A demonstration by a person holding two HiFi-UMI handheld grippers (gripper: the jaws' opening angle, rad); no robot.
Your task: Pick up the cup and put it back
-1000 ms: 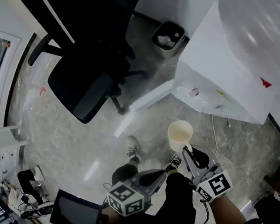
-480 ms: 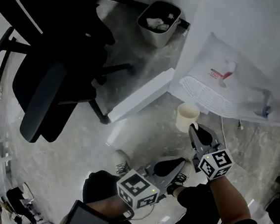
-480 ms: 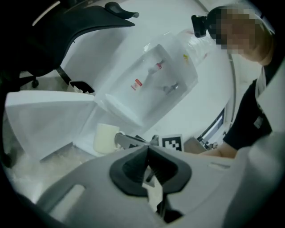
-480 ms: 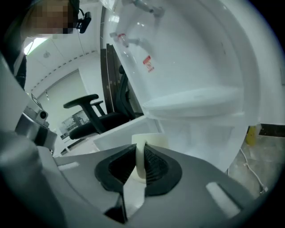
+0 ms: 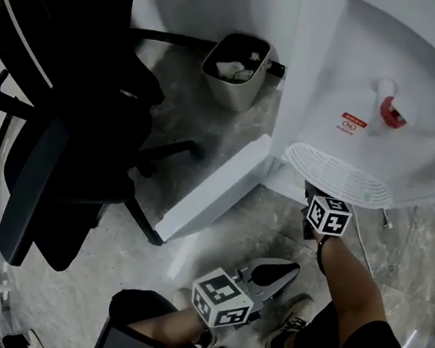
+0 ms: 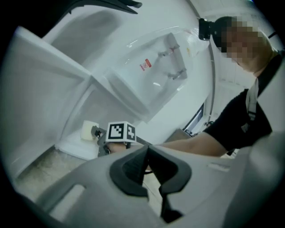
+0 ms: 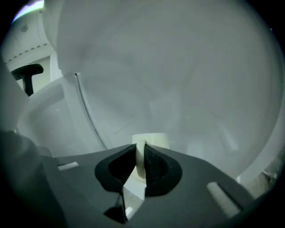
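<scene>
Now: the right tongs (image 7: 140,154) grip the cup (image 7: 152,139) by its wall. A second ago the cup hung in the open. It has since come down into the cabinet (image 6: 73,143) below the water dispenser (image 5: 380,94), hidden in the head view under the drip tray (image 5: 340,186). The left tongs (image 6: 146,151) are closed and empty. Put-back looks near; the cup is not yet released.

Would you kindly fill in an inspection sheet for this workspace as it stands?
Surface: white shelf at the base of the water dispenser; grey stone floor.
Job's things: paper cup at that shelf, wall pinched.
Clutter: nothing seen.
Grippers: right gripper shut on the paper cup; left gripper shut, empty.
Cables: white cable on the floor.
Surroundings: office chair, waste bin, open cabinet door.
</scene>
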